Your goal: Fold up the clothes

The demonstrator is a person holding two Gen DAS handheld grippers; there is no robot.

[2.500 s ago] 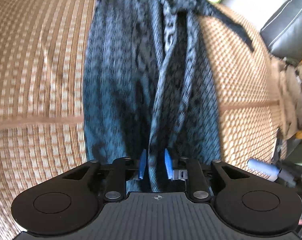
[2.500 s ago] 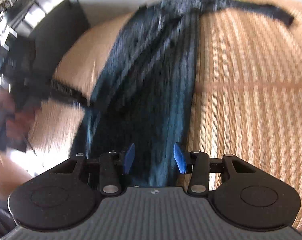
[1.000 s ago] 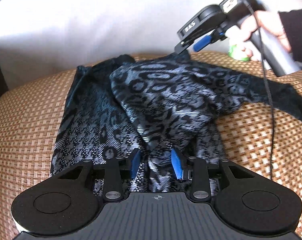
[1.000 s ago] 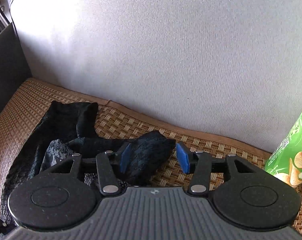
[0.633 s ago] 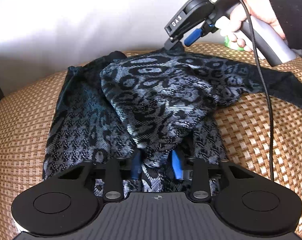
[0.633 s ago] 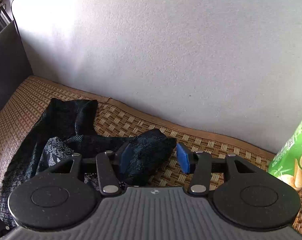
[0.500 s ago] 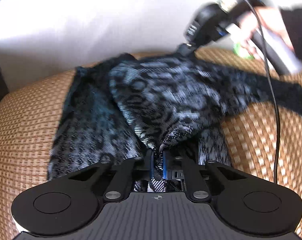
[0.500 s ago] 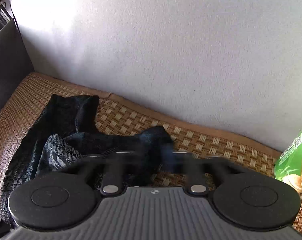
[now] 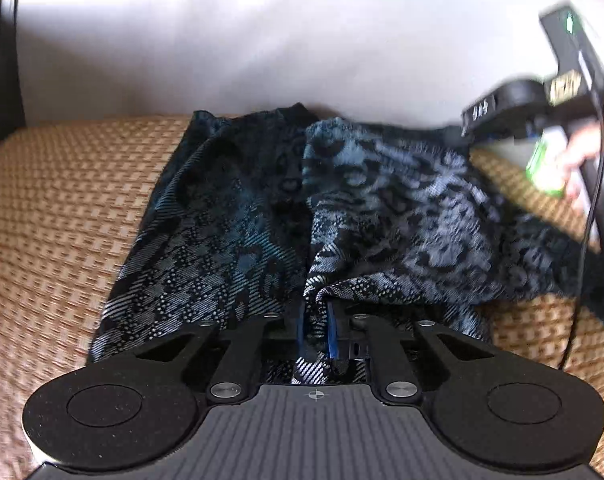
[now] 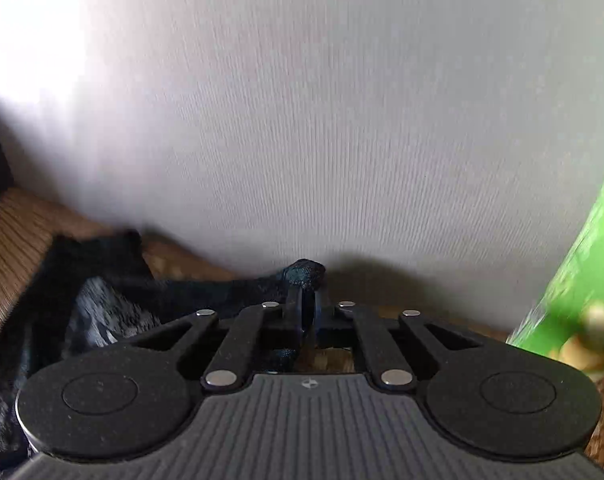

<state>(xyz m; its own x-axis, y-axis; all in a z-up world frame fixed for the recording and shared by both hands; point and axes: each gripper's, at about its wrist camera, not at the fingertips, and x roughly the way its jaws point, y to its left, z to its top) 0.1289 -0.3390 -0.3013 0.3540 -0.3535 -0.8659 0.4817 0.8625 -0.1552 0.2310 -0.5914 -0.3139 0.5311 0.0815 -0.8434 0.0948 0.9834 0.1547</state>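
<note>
1. Woven rattan mat [image 9: 62,216] on a sofa seat; white backrest [image 9: 222,48] behind.
2. Animal-print knit garment [image 9: 401,208] lies bunched on mat. Prob. soft, light, floppy; take by hems/corners.
3. Left gripper [image 9: 314,330]: jaws opening, a fabric fold pinched between.
4. Right gripper [image 10: 307,314]: jaws opening, clamped on a dark corner.
5. Green chip canister [image 10: 573,300] w/ contents unseen.

left gripper [image 9: 314,330]: near, pointing steeply down, jaws opening, cloth between the pads
right gripper [image 10: 307,312]: far right, pointing down, jaws opening, cloth pinched
hand [image 9: 581,160]: on the right gripper's handle
</note>
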